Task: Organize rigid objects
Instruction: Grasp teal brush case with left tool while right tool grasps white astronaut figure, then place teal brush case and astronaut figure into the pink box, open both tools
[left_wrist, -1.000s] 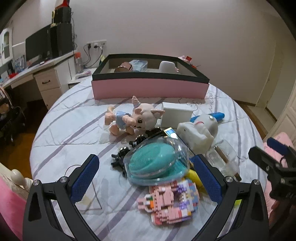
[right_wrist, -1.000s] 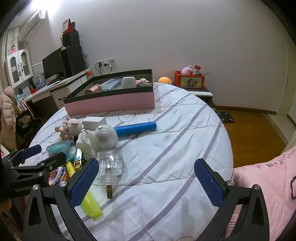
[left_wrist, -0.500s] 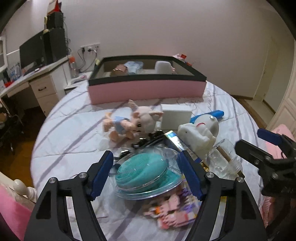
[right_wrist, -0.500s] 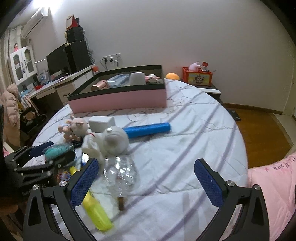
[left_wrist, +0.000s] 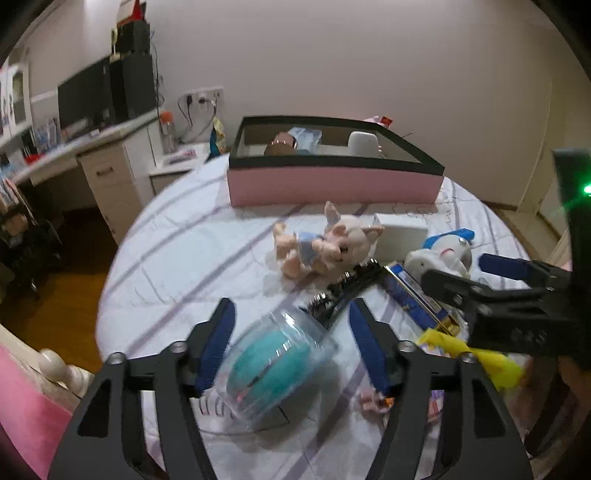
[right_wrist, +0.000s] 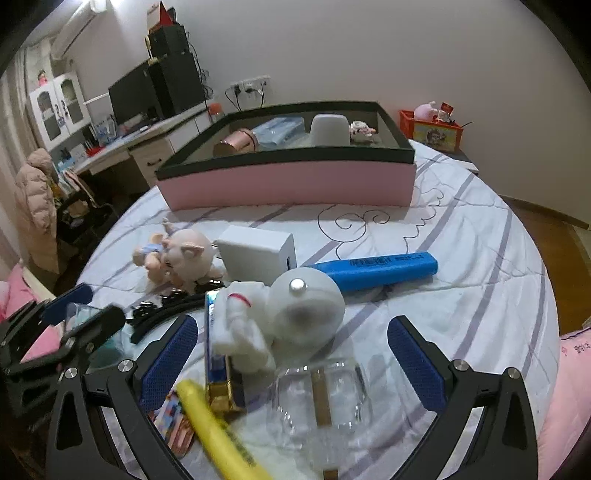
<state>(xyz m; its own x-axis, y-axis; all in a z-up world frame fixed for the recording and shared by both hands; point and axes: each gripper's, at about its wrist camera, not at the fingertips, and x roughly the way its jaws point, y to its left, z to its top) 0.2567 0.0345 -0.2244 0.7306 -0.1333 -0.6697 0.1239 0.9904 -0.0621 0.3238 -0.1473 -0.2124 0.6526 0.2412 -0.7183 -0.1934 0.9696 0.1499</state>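
My left gripper (left_wrist: 291, 332) is shut on a clear round case with a teal insert (left_wrist: 277, 365), which hangs tilted just above the bed sheet. The right wrist view shows that gripper (right_wrist: 83, 310) at the far left. My right gripper (right_wrist: 291, 347) is open wide and low over the pile. A white astronaut toy (right_wrist: 288, 314) and a clear glass bottle (right_wrist: 321, 398) lie between its fingers, untouched. A pink box with a black rim (right_wrist: 288, 184) stands at the back of the bed and holds a copper cup, a white cup and other items.
On the striped sheet lie a pig doll (right_wrist: 184, 258), a white box (right_wrist: 255, 254), a blue tube (right_wrist: 380, 266), a yellow marker (right_wrist: 218, 432), a blue and gold packet (right_wrist: 218, 350) and black hair clips (left_wrist: 347, 291). A desk stands left, beyond the bed.
The left jaws narrowed from wide open onto the clear case, which has tilted and come off the sheet. The right gripper moved forward and down over the white toy and glass bottle.
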